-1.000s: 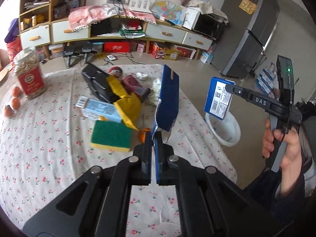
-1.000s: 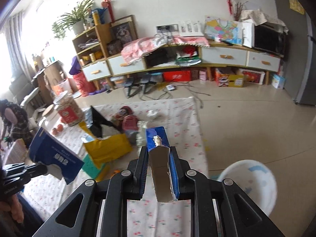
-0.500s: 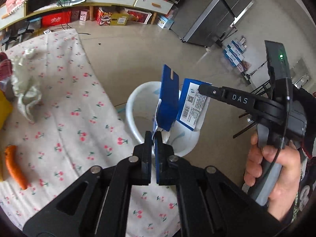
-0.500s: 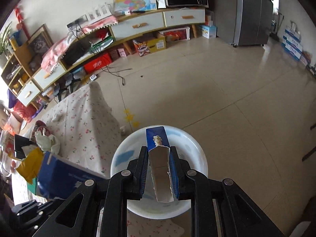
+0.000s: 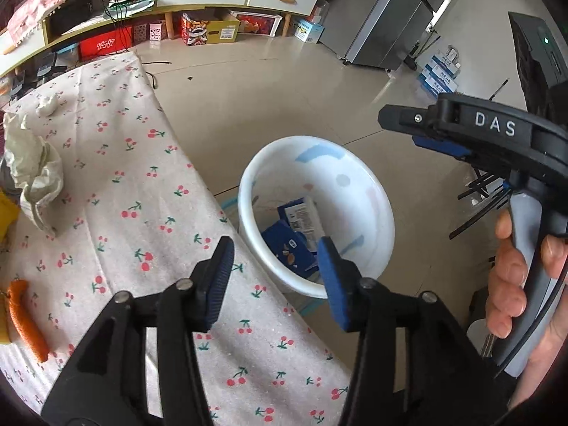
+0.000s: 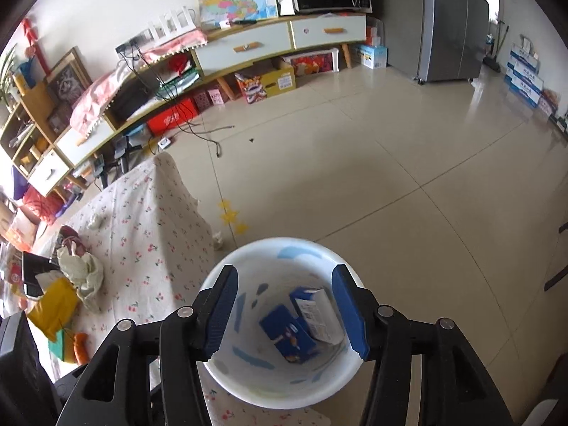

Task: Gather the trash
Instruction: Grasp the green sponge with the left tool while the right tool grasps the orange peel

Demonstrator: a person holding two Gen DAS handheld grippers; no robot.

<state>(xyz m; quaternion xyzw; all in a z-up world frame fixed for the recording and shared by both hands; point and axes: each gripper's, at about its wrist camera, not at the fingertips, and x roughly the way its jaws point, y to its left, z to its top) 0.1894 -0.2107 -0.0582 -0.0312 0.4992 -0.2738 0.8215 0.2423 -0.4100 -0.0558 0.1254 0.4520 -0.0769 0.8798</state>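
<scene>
A white trash bin [image 5: 358, 181] stands on the floor by the table's edge; it also shows in the right wrist view [image 6: 245, 383]. Two blue cartons [image 5: 294, 227] lie in its bottom, seen from above in the right wrist view [image 6: 301, 323]. My left gripper [image 5: 275, 252] is open and empty over the table edge, beside the bin. My right gripper [image 6: 282, 280] is open and empty right above the bin; it shows from the side in the left wrist view [image 5: 401, 120].
The table has a cherry-print cloth [image 5: 142, 184]. On it lie a crumpled pale wrapper [image 5: 32, 167], an orange carrot-like piece [image 5: 26, 319], a white paper ball [image 5: 48, 104] and a yellow bag [image 6: 53, 305]. A low cabinet [image 6: 248, 46] and a fridge [image 6: 451, 17] stand beyond.
Both grippers have opened and let go of their blue cartons, which now lie in the bin. The right gripper has stayed above the bin.
</scene>
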